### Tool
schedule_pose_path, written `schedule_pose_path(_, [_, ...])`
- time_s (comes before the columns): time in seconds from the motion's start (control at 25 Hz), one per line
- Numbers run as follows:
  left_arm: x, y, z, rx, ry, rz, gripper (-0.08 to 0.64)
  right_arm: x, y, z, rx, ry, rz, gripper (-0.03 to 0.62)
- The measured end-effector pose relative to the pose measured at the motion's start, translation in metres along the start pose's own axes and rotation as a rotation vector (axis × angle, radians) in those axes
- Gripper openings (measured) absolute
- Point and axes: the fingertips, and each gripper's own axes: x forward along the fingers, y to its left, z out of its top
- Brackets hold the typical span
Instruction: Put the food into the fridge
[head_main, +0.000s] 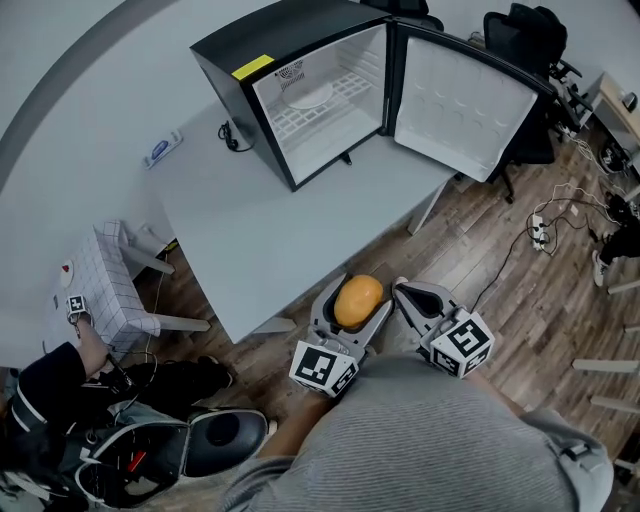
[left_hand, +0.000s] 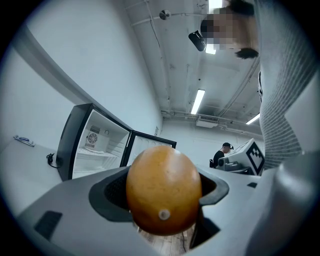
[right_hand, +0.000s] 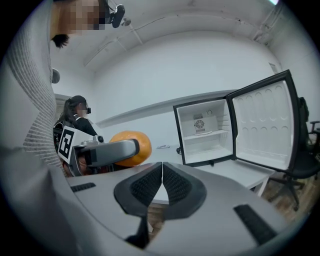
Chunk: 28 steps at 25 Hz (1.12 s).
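Grips an orange (left_hand: 164, 189) in the left gripper (head_main: 358, 305), jaws clamped on its two sides with the fruit bulging out between them. Hangs low, close to the body, over the wooden floor (head_main: 540, 300) just off the near edge of the grey worktop (head_main: 260, 230). Holds the right gripper (right_hand: 161, 172) just beside it, jaws pressed together with nothing between. Faces a black mini fridge (head_main: 270, 35) at the far end of the worktop, its door (head_main: 465, 105) swung wide open to the right, white inside, wire shelf (head_main: 320, 115) in plain view. Leaves orange and fridge well apart, worktop between them.
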Motion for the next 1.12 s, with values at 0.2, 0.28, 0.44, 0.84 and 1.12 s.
schedule_pose_path(0.2, [0.008, 0.023, -0.004, -0.015, 0.014, 0.053, 0.344, 0.019, -0.027, 0.01, 0.008, -0.03, 0.01, 0.012])
schedule_pose_path(0.28, [0.017, 0.033, 0.0, -0.016, 0.011, 0.078, 0.344, 0.03, -0.039, 0.016, 0.005, -0.029, 0.018, 0.012])
schedule_pose_path(0.44, [0.042, 0.045, 0.002, -0.02, 0.005, 0.088, 0.342, 0.05, -0.064, 0.026, 0.009, -0.025, 0.034, 0.012])
schedule_pose_path(0.84, [0.135, 0.071, 0.027, 0.009, -0.015, 0.086, 0.344, 0.098, -0.151, 0.072, 0.002, -0.058, 0.066, 0.012])
schedule_pose_path(1.12, [0.188, 0.096, 0.037, 0.025, -0.017, 0.136, 0.344, 0.121, -0.208, 0.096, 0.008, -0.053, 0.091, 0.012])
